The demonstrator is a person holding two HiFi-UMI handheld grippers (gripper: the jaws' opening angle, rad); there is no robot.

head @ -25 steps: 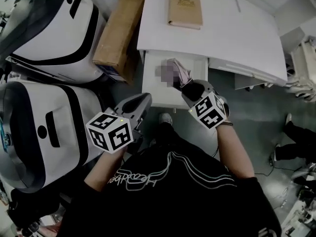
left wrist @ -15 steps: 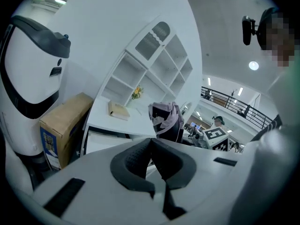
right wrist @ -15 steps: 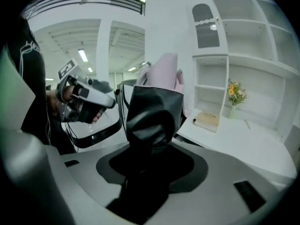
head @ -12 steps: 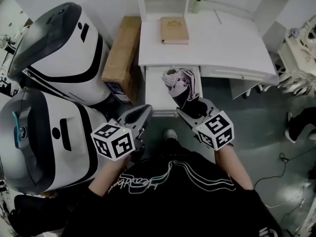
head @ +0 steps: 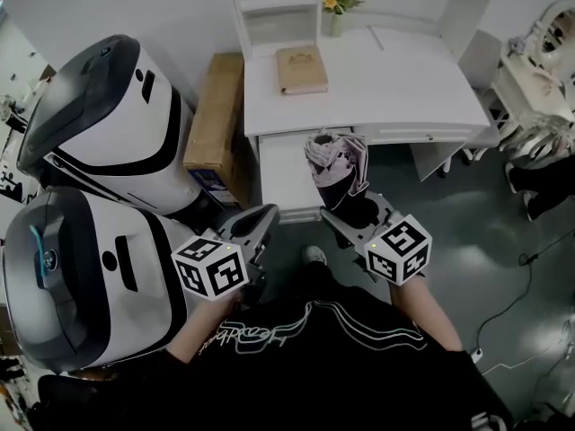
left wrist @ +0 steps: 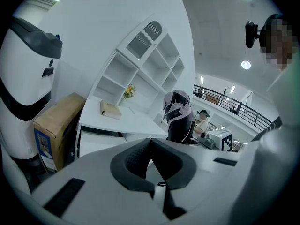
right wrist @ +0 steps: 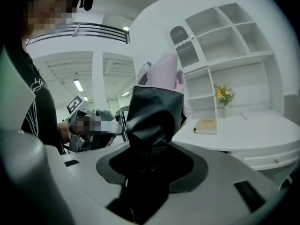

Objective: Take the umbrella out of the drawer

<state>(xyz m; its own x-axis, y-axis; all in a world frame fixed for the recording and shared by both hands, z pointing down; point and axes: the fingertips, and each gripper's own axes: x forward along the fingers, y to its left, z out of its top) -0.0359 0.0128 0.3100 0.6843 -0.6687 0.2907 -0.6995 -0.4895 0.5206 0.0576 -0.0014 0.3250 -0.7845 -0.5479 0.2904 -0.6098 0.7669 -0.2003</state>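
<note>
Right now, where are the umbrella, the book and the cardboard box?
umbrella [head: 337, 162], head view, on its folded canopy.
book [head: 301, 68], head view, middle of its tan cover.
cardboard box [head: 216, 119], head view, on its brown top face.

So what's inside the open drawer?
The drawer shows only its bare white bottom on the left. The folded umbrella, held up in the right tool, covers the drawer's right side, so anything lying there is hidden.

Folded black-and-pink umbrella [head: 337, 171], held upright, above open white drawer [head: 286, 180]
</note>
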